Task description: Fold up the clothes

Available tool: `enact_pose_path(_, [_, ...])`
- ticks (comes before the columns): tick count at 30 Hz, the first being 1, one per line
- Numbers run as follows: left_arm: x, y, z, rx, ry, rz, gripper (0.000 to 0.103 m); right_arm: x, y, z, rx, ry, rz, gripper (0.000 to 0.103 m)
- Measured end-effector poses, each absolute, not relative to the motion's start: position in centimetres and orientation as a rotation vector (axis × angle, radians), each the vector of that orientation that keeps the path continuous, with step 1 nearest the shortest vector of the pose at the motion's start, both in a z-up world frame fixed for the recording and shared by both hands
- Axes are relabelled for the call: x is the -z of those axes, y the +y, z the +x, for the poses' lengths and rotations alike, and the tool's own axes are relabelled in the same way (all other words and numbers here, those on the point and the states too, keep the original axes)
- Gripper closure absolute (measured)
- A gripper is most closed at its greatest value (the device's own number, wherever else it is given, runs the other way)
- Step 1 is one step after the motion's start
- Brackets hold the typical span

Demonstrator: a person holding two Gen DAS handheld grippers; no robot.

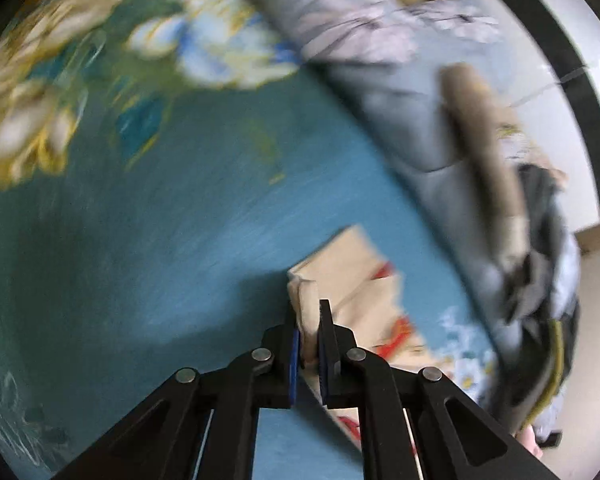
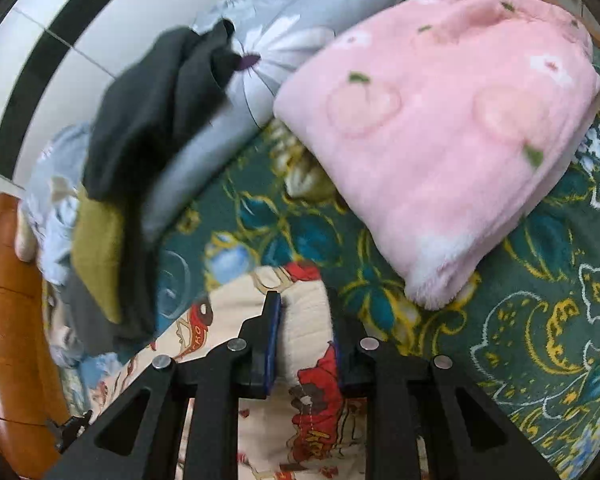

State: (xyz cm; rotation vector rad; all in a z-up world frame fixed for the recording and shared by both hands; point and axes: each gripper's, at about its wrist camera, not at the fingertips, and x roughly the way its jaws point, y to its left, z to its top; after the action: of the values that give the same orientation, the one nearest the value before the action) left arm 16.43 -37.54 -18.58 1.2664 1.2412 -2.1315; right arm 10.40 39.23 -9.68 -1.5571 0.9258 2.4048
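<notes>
A cream garment with red cartoon prints lies on a teal floral bedspread. My left gripper is shut on a folded corner of it and holds that corner just above the bed; the view is blurred. In the right wrist view, my right gripper is shut on a thick fold of the same cream garment, which trails back under the fingers.
A folded pink fleece blanket lies ahead on the right. A grey floral quilt with dark and olive clothes piled on it lies to the left. A wooden bed frame and a tiled wall are at far left.
</notes>
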Motion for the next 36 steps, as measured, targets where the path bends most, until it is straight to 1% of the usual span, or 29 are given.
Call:
enact_pose_path(2, [18.8, -37.8, 16.6, 2.118, 1.274, 1.256, 0.093, 9.5, 39.1, 10.6, -2.41, 0.919, -1.571, 0.079])
enact_pose_path(3, [18.8, -37.9, 16.6, 2.114, 1.285, 1.262, 0.093, 9.1, 39.0, 10.7, -2.419, 0.911, -1.573, 0.075])
enact_pose_path(4, [18.7, -38.0, 16.6, 2.109, 1.293, 1.275, 0.093, 8.7, 38.9, 10.8, -2.43, 0.902, -1.571, 0.068])
enact_pose_path(5, [18.7, -38.1, 16.6, 2.104, 1.3, 1.288, 0.092, 8.2, 38.9, 11.3, -2.444, 0.904, -1.559, 0.056])
enact_pose_path(6, [18.6, -38.2, 16.5, 2.099, 1.308, 1.301, 0.092, 7.6, 39.0, 12.0, -2.46, 0.92, -1.538, 0.051])
enact_pose_path(7, [18.4, -38.3, 17.0, 2.096, 1.31, 1.308, 0.091, 6.9, 39.1, 12.7, -2.476, 0.935, -1.516, 0.049])
enact_pose_path(10, [17.1, -38.9, 19.2, 2.091, 1.306, 1.318, 0.087, 5.8, 40.3, 16.3, -2.478, 0.985, -1.443, 0.049])
enact_pose_path(12, [16.2, -39.3, 21.0, 2.085, 1.287, 1.323, 0.08, 6.5, 41.5, 19.6, -2.42, 1.053, -1.417, 0.049])
enact_pose_path(15, [15.2, -40.2, 25.3, 2.043, 1.196, 1.326, 0.078, 9.4, 42.0, 23.9, -2.295, 1.185, -1.426, 0.049])
enact_pose_path(17, [15.2, -40.6, 28.6, 2.004, 1.166, 1.321, 0.076, 11.5, 41.7, 26.0, -2.228, 1.282, -1.437, 0.049])
enact_pose_path(19, [15.6, -40.7, 31.0, 1.97, 1.183, 1.33, 0.074, 13.4, 41.4, 27.8, -2.165, 1.376, -1.435, 0.049])
enact_pose_path(22, [16.4, -40.6, 33.9, 1.938, 1.226, 1.363, 0.074, 14.6, 40.7, 28.9, -2.108, 1.509, -1.368, 0.05])
enact_pose_path(24, [16.9, -40.4, 35.3, 1.93, 1.258, 1.394, 0.074, 15.4, 40.3, 29.7, -2.067, 1.594, -1.321, 0.059])
enact_pose_path(26, [17.8, -39.6, 36.1, 1.933, 1.31, 1.427, 0.073, 16.1, 40.0, 30.4, -2.028, 1.659, -1.284, 0.083])
enact_pose_path(28, [18.3, -38.8, 36.4, 1.944, 1.343, 1.446, 0.071, 16.0, 40.1, 30.9, -2.007, 1.65, -1.284, 0.095])
enact_pose_path(29, [18.3, -38.5, 36.5, 1.964, 1.339, 1.439, 0.067, 15.7, 40.2, 31.2, -2.018, 1.643, -1.27, 0.097])
enact_pose_path(30, [18.3, -38.1, 36.4, 1.979, 1.333, 1.442, 0.066, 15.1, 40.3, 31.5, -2.038, 1.635, -1.247, 0.098])
enact_pose_path(33, [18.2, -37.3, 36.3, 2.011, 1.325, 1.464, 0.065, 13.7, 40.6, 32.7, -2.076, 1.623, -1.182, 0.1])
enact_pose_path(36, [18.5, -36.5, 36.7, 2.02, 1.391, 1.472, 0.064, 13.2, 41.1, 34.3, -2.063, 1.63, -1.145, 0.1])
